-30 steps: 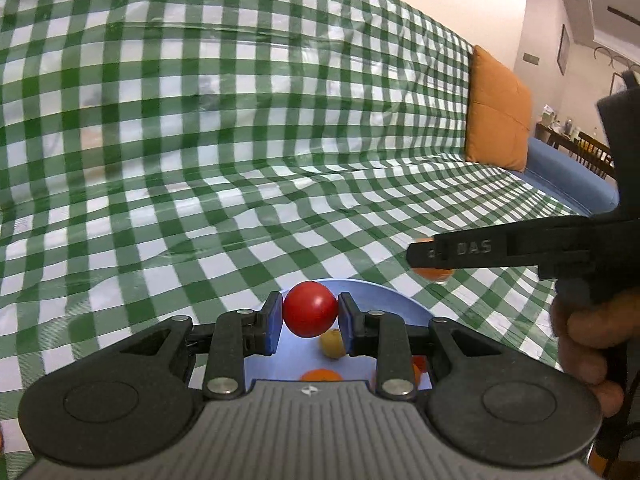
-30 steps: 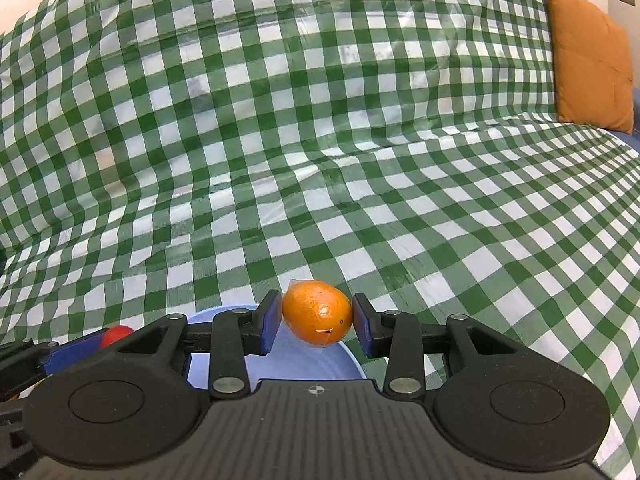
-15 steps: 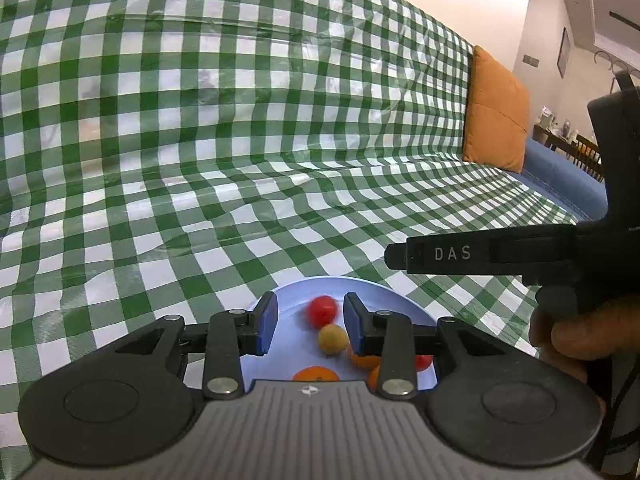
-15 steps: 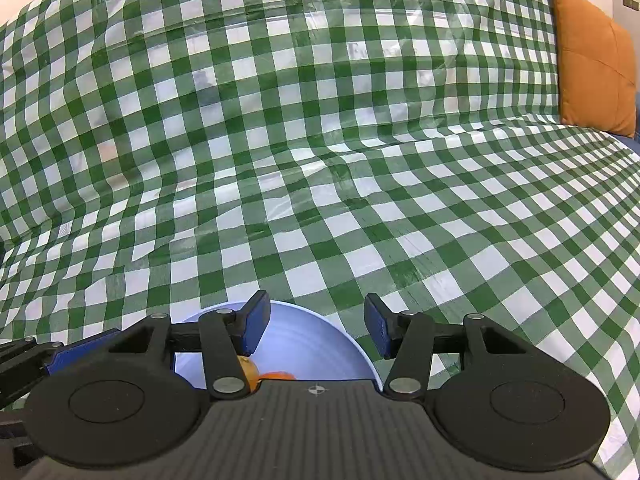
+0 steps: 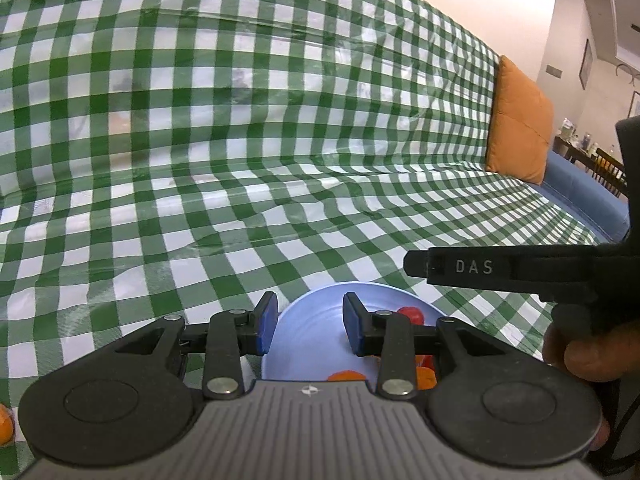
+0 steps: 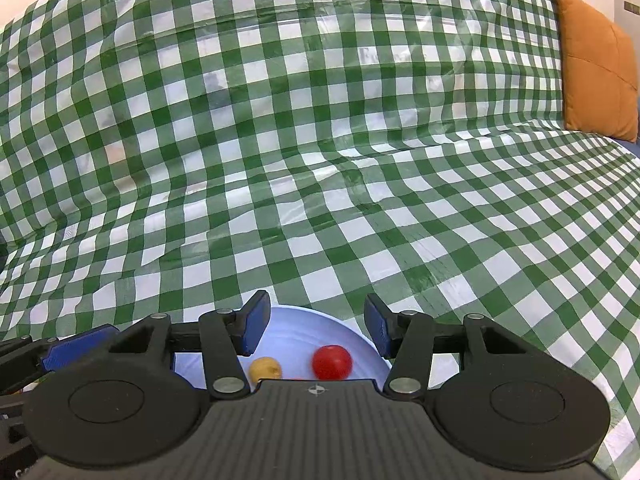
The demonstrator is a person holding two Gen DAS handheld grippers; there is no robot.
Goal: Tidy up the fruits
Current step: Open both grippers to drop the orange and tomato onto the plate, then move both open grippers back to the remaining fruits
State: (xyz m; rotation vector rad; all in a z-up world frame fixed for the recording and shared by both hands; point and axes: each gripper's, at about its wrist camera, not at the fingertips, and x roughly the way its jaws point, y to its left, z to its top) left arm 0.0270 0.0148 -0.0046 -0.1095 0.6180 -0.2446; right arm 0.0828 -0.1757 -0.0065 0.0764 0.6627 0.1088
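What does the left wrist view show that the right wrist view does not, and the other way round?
Only the left wrist view shows a hand holding the right gripper's handle, marked DAS, a blue sofa edge, a dining area behind it, and an orange fruit at the left edge. Only the right wrist view shows the small yellow fruit in the bowl. Both show the blue bowl, the red fruit in it, the green checked cloth, the orange cushion, and open, empty jaws.
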